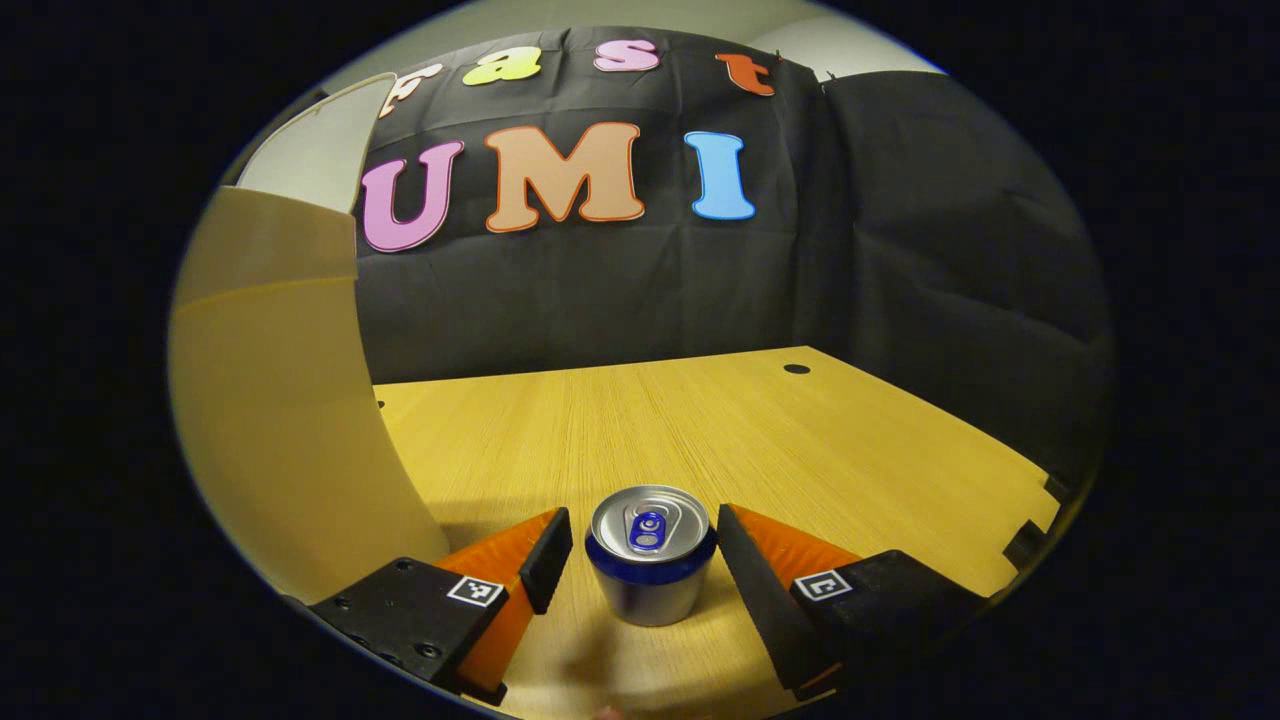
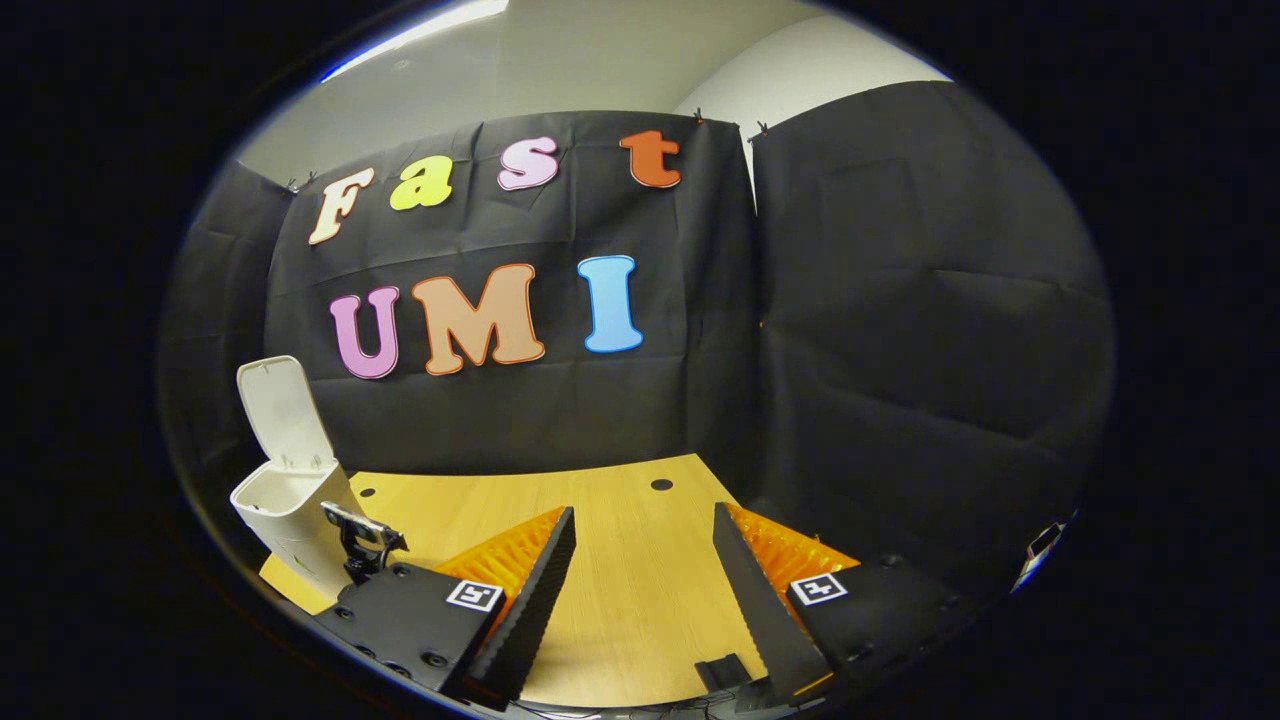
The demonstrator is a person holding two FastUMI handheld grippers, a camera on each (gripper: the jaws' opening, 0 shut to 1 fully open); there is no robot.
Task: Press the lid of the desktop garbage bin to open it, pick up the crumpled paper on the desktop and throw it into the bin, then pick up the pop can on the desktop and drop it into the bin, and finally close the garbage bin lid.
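Straddling the upright can [image 1: 650,555] on the table [image 1: 800,440], my left gripper [image 1: 645,555] spread, untouching; bin [image 2: 290,505], lid [image 2: 283,410] raised, at ten o'clock; right gripper [image 2: 640,570] released.

One pop can [image 1: 650,553], one garbage bin [image 2: 290,505] with open lid [image 2: 283,408], one desktop [image 2: 640,560].
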